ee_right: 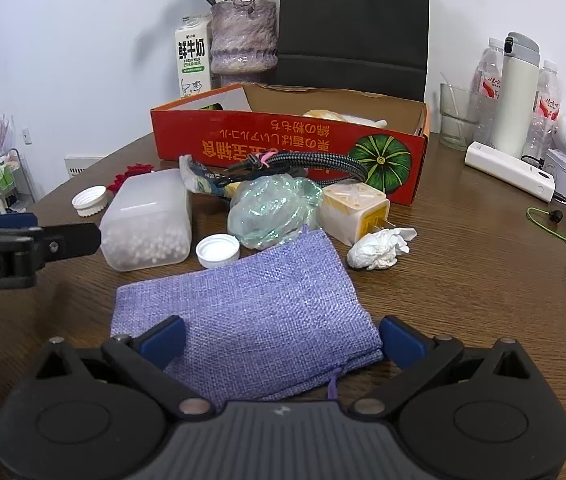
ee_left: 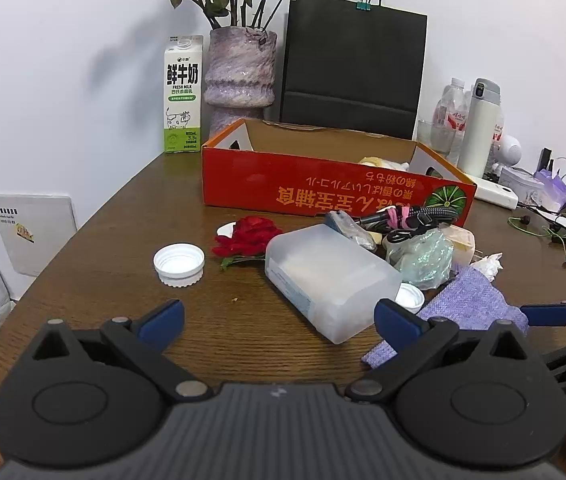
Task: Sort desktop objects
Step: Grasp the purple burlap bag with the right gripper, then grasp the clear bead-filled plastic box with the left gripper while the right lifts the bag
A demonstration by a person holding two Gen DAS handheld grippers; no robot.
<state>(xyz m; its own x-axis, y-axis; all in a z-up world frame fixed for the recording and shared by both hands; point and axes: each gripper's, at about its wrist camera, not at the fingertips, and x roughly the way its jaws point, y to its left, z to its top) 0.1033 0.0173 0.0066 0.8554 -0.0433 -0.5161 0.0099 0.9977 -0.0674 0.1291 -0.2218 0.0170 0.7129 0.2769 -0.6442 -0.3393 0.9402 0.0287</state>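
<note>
Setting: a wooden desk [ee_right: 463,280] with loose clutter heaped in front of a red cardboard box [ee_right: 283,148], its top open and a few pale items already inside.

Left gripper [ee_left: 279,316]: fingers spread wide and empty, low over the desk in front of the box, facing a translucent plastic container [ee_left: 331,276] that lies on its side.

Right gripper [ee_right: 281,340]: fingers spread wide, holding nothing; the near end of a purple woven pouch [ee_right: 243,312] lies flat between the blue pads [ee_right: 163,340].

Task items: all sit in front of the box. Just before its front wall lie a braided cable bundle [ee_right: 303,164] and a yellow-and-white plug adapter [ee_right: 353,210]. A crumpled green plastic wrap [ee_right: 275,208] touches the pouch's far edge. A wad of white tissue [ee_right: 379,248] lies beside the adapter, a small white cap [ee_right: 217,251] between container and pouch, a larger white cap [ee_left: 179,264] and a red fabric flower [ee_left: 249,238] off the box's left front corner.

Likely step: the pouch looks set to be picked up first, judging from the fingers around it.

Risk: thin, limp cloth lying flat may slide out as the fingers close, or bunch and drag the small cap and wrap along.

Second risk: the two grippers work close together beside the container, so a sideways reach could knock one into the other.
</note>
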